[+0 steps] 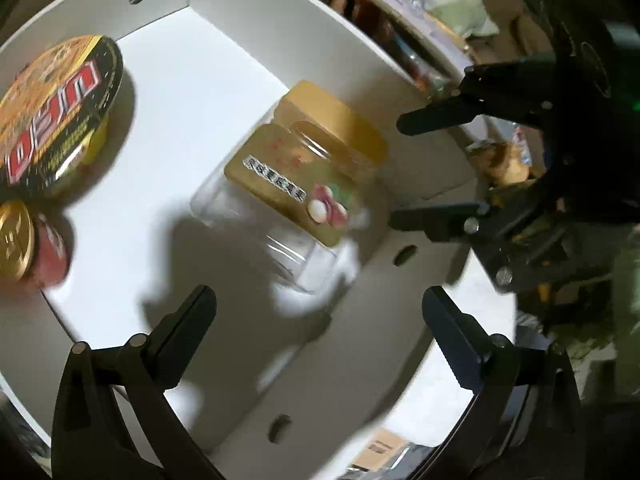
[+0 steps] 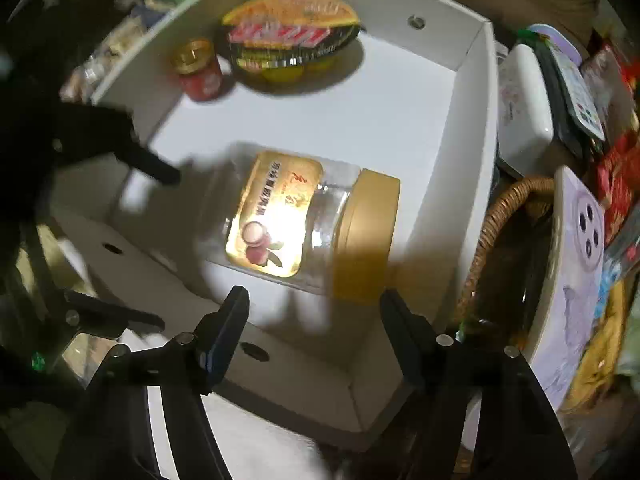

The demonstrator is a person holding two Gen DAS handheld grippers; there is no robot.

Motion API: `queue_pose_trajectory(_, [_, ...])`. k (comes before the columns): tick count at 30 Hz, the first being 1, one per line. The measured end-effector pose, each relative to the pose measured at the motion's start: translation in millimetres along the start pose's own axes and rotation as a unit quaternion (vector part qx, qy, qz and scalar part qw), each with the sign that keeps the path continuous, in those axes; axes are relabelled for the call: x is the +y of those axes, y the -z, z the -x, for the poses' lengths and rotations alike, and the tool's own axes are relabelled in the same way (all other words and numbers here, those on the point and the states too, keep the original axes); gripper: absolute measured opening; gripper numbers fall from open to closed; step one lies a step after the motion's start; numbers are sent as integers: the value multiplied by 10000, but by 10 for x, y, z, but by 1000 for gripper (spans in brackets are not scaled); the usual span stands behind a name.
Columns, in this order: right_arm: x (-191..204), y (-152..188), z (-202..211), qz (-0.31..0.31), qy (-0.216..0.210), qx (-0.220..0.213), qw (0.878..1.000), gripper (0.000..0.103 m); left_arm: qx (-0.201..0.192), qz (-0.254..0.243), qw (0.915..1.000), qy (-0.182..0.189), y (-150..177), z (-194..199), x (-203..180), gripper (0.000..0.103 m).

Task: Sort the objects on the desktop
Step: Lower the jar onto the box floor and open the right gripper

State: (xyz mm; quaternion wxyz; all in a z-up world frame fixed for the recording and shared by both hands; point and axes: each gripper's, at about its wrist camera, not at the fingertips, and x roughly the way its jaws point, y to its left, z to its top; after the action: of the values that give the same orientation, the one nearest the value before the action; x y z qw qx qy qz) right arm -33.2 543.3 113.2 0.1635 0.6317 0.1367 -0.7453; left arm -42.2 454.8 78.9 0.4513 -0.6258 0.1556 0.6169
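In the white box (image 2: 472, 128) the sorted things lie gathered, which suggests it serves as the collecting place. Going left to right in the right wrist view: the left claw (image 2: 160, 248) reaches in from the left edge, its jaws standing wide with nothing between them; beyond it, far ahead of the right claw (image 2: 314, 320), stand the small red jar (image 2: 198, 70) and the noodle bowl (image 2: 290, 38), close together against the far wall. The clear jar (image 2: 304, 224) with its gold lid lies on its side on the box floor, just ahead of the right claw, whose jaws stand fairly wide and empty above it. To the right, outside the box, sits a wicker basket (image 2: 500, 216).
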Motion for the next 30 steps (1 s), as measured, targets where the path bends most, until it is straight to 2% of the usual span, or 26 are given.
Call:
queue_pose_trajectory(4, [-7, -116, -164, 186, 285, 463, 9983, 65, 428, -188, 9985, -277, -103, -160, 46, 102])
queue_pose_trajectory(6, [-5, -136, -204, 189, 327, 511, 9980, 62, 466, -198, 9980, -381, -144, -210, 91, 101])
queue_pose_trajectory(10, [-52, -196, -196, 62, 285, 254, 9993, 60, 311, -170, 9984, -443, -306, -259, 169, 101])
queue_pose_trajectory(16, [-238, -346, -188, -310, 383, -98, 9987, 57, 25, -61, 9982, -590, -716, -206, 333, 101])
queue_pose_trajectory(19, [-381, -438, -163, -569, 489, -310, 9967, 51, -90, 38, 9982, -589, -932, -171, 407, 100])
queue_pose_trajectory(21, [-489, -467, -113, -776, 400, -496, 9949, 48, -191, 99, 9976, -657, -1019, -98, 421, 100])
queue_pose_trajectory(24, [-545, -375, 79, -948, 179, -831, 9919, 49, -458, 125, 9979, -443, -958, 131, 367, 101])
queue_pose_trajectory(26, [-499, -261, 197, -1005, 99, -985, 9900, 49, -626, 107, 9969, -462, -782, 320, 303, 101])
queue_pose_trajectory(28, [-449, -114, 246, -1125, -219, -987, 9885, 49, -744, 97, 9957, -540, -572, 442, 244, 101])
queue_pose_trajectory(30, [-286, -10, 175, -1154, -391, -779, 9895, 49, -805, 204, 9954, -474, -402, 518, 207, 101])
